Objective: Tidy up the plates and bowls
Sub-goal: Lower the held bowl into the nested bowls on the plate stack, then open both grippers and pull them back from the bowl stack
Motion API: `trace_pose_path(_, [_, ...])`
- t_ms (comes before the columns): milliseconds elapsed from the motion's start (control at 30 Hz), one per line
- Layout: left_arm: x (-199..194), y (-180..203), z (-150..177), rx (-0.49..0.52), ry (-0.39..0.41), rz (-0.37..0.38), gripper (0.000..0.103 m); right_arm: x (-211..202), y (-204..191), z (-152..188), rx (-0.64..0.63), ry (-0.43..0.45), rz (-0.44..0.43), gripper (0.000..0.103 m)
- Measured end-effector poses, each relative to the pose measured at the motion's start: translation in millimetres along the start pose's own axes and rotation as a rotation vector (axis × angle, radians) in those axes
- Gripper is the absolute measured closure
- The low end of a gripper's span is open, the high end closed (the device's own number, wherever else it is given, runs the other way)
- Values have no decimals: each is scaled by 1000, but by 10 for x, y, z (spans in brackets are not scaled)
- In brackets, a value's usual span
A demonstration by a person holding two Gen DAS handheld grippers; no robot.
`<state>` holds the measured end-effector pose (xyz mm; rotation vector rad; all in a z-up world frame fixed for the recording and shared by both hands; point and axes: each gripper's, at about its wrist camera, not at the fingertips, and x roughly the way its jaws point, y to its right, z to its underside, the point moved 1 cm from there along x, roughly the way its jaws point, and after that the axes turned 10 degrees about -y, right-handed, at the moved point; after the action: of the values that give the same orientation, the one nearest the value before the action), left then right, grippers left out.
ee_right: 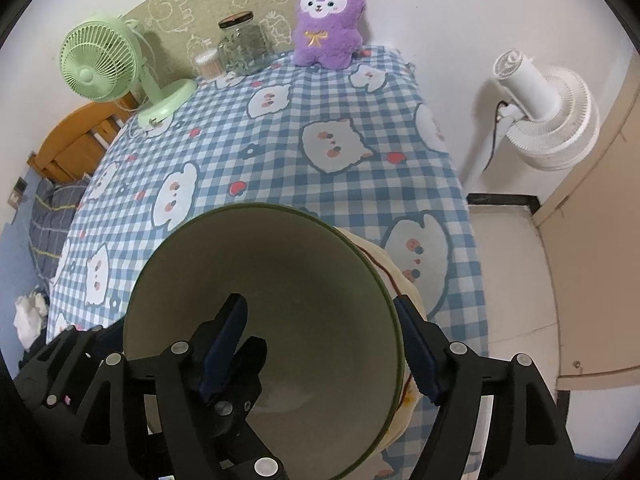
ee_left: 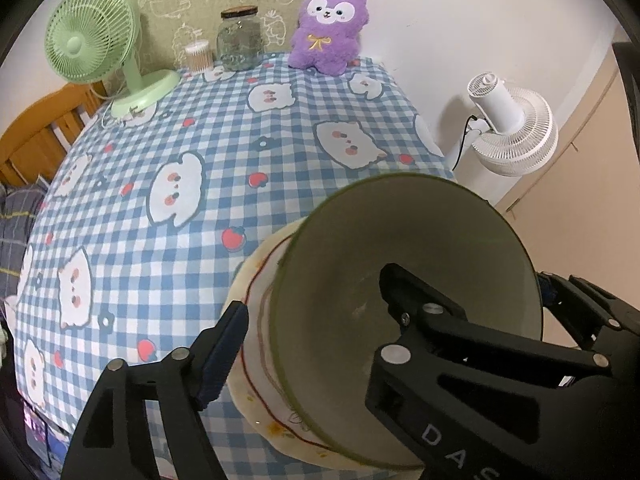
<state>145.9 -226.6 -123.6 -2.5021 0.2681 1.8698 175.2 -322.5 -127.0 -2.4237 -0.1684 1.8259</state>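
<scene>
Both tongs, the left point(ee_left: 312, 332) and the right point(ee_right: 320, 328), are clenched on the green bowl point(ee_right: 280, 280), held over a cream plate point(ee_left: 256, 280) at lower centre of the desk point(ee_left: 224, 152).

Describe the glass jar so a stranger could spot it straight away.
Look to the far edge of the checked tablecloth, against the wall. The glass jar stands between the green fan and the purple plush toy. It is clear with a dark lid, taller than the small tub beside it.
</scene>
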Motion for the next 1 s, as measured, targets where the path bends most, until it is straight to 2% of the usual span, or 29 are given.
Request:
trace_pose_path(300, [-313, -123, 29, 65, 78, 8, 15, -362, -161, 82, 42, 97, 90, 21])
trace_pose_path(567, [-695, -370, 138, 109, 185, 28, 8, -734, -440, 223, 70, 203, 104, 18])
trace_pose_path(767, [-880, -673, 295, 117, 235, -42, 0, -924, -696, 433, 104, 260, 122, 18])
trace_pose_path(1000, [-991, -1169, 553, 91, 260, -61, 0, -1003, -866, 725, 150, 313, 132, 19])
